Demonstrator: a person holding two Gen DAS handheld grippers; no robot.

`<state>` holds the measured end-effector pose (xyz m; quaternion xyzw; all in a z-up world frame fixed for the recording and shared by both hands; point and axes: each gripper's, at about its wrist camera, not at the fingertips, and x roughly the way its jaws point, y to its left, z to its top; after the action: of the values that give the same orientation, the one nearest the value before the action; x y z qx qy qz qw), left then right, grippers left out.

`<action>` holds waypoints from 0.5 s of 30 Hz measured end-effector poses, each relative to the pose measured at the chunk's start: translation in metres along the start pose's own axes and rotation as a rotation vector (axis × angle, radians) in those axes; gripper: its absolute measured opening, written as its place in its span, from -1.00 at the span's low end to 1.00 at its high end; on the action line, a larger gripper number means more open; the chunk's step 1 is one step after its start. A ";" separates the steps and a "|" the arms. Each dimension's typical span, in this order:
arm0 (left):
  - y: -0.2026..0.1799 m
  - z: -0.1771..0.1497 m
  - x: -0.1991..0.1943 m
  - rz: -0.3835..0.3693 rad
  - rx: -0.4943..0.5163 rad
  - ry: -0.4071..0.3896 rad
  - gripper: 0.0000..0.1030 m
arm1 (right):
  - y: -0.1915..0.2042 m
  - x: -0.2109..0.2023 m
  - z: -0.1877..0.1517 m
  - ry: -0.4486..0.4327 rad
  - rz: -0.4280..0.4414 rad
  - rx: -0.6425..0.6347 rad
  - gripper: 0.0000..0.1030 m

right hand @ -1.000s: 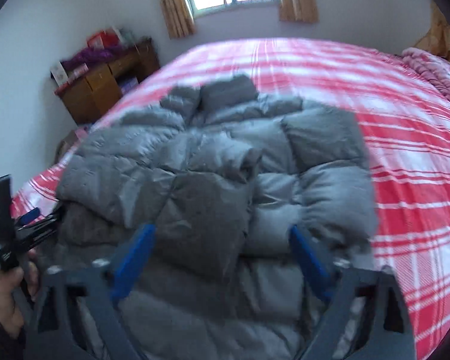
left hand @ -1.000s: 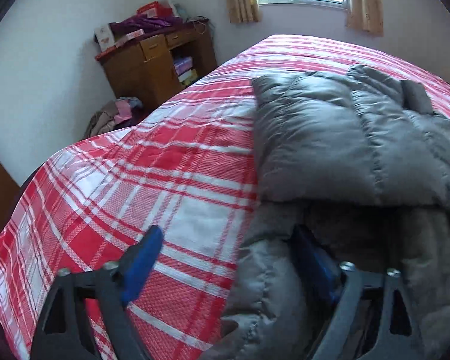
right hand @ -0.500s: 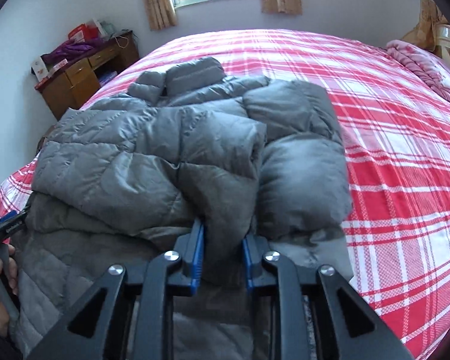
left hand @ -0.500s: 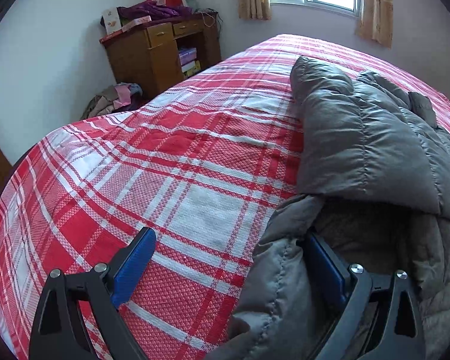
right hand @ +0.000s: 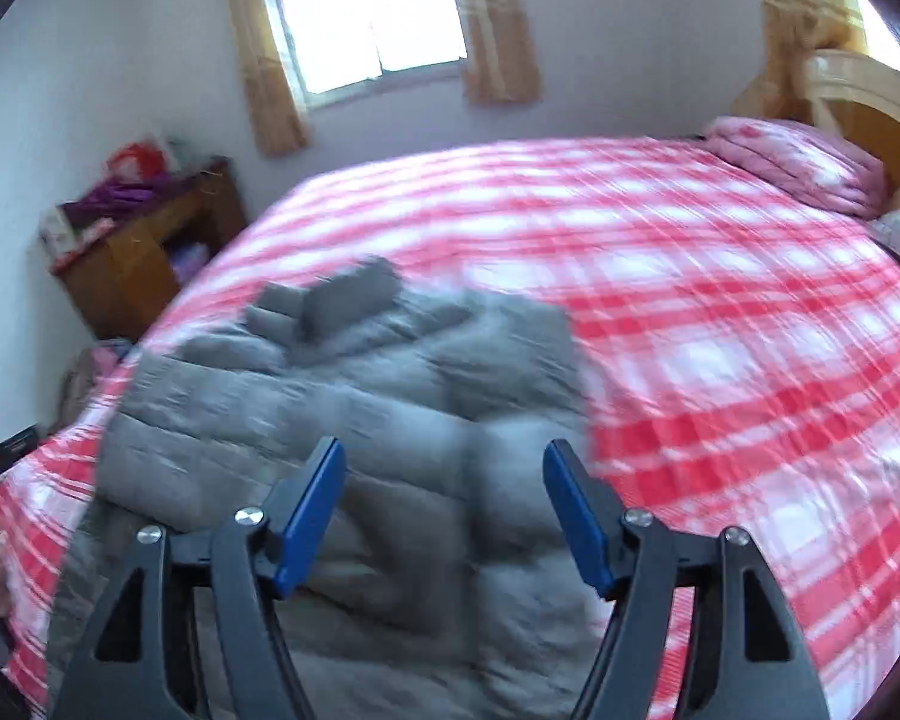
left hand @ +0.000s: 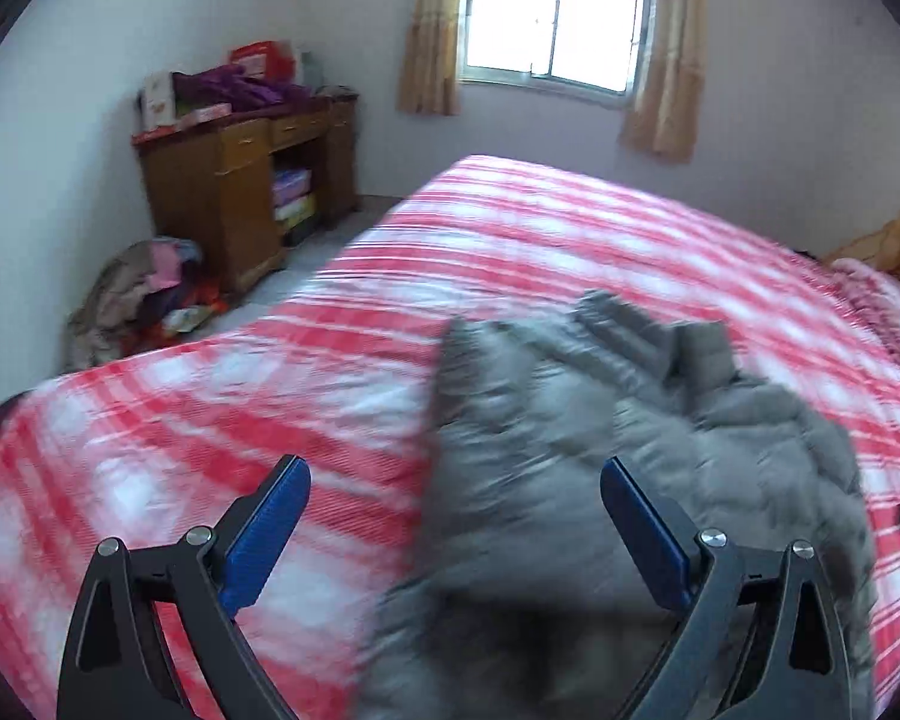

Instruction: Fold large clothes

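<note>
A grey puffy quilted jacket [left hand: 600, 450] lies folded on a bed with a red and white plaid cover [left hand: 270, 408]. It also shows in the right wrist view [right hand: 360, 420], its collar at the far end. My left gripper [left hand: 455, 531] is open and empty above the jacket's left edge. My right gripper [right hand: 444, 510] is open and empty above the jacket's near part. Both views are blurred by motion.
A wooden desk [left hand: 240, 180] piled with things stands by the far left wall, with a heap of clothes [left hand: 144, 294] on the floor beside it. A window with curtains [left hand: 558, 18] is on the far wall. Pink bedding [right hand: 798, 168] and a headboard lie at the far right.
Both grippers have lifted up and back from the jacket. The right gripper, shut on a jacket fold half a second ago, has opened and let go. The left stays open.
</note>
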<state>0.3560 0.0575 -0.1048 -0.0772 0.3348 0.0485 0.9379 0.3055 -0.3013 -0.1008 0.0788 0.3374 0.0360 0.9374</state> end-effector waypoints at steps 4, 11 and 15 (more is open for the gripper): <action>-0.024 -0.008 0.048 0.017 0.016 0.027 0.90 | 0.039 0.045 0.002 0.054 0.065 -0.034 0.10; -0.010 -0.039 0.117 0.082 -0.012 0.172 0.93 | 0.049 0.110 -0.028 0.101 0.038 -0.063 0.11; -0.013 -0.040 0.122 0.104 0.003 0.186 0.98 | 0.051 0.117 -0.040 0.096 0.029 -0.119 0.11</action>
<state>0.4268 0.0426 -0.2114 -0.0624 0.4240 0.0892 0.8991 0.3694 -0.2317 -0.1953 0.0261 0.3779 0.0730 0.9226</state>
